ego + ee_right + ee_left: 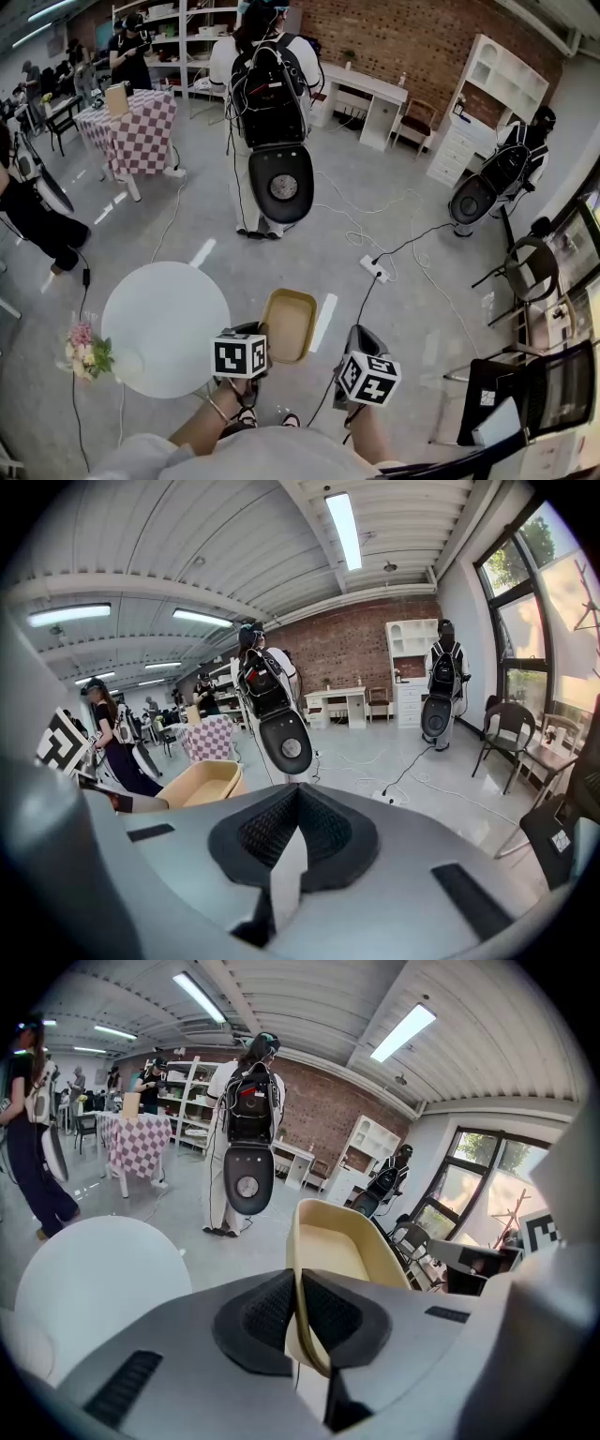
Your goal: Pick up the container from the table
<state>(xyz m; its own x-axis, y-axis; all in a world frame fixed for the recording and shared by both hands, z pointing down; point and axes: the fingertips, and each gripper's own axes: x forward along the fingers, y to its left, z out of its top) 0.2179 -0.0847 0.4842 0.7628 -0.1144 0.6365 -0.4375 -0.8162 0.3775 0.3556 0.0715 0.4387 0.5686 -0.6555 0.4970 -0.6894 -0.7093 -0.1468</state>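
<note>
**Container** point(289, 323): tan, shallow, oblong tub with a raised rim. It is off the white round table point(164, 323), in the air just beside the table's right edge and over bare floor. It tilts, with its open side toward the room.

**Left gripper** point(298, 1312): its jaws pinch the container's near rim, one pad inside the wall and one outside. The hold is on one thin edge only, and the rest of the tub hangs out beyond the pads.

**Right gripper** point(295, 827): jaws pressed together with nothing between them. It is on the far side of the container from the table and apart from it.

**Flowers** point(84, 352): a small pink bunch at the table's left edge.

**Power strip** point(375, 269): on the floor with its cables, well right of the table and beyond it.

**Person with backpack** point(267, 94): standing well beyond the table.

**Risks, as judged:**
- The tub may pivot or slip about the pinched rim, because its weight sits ahead of the grip.
- A quick swing or a loosening of the jaws would drop it to the floor.
- The thin wall could flex and work free.
</note>
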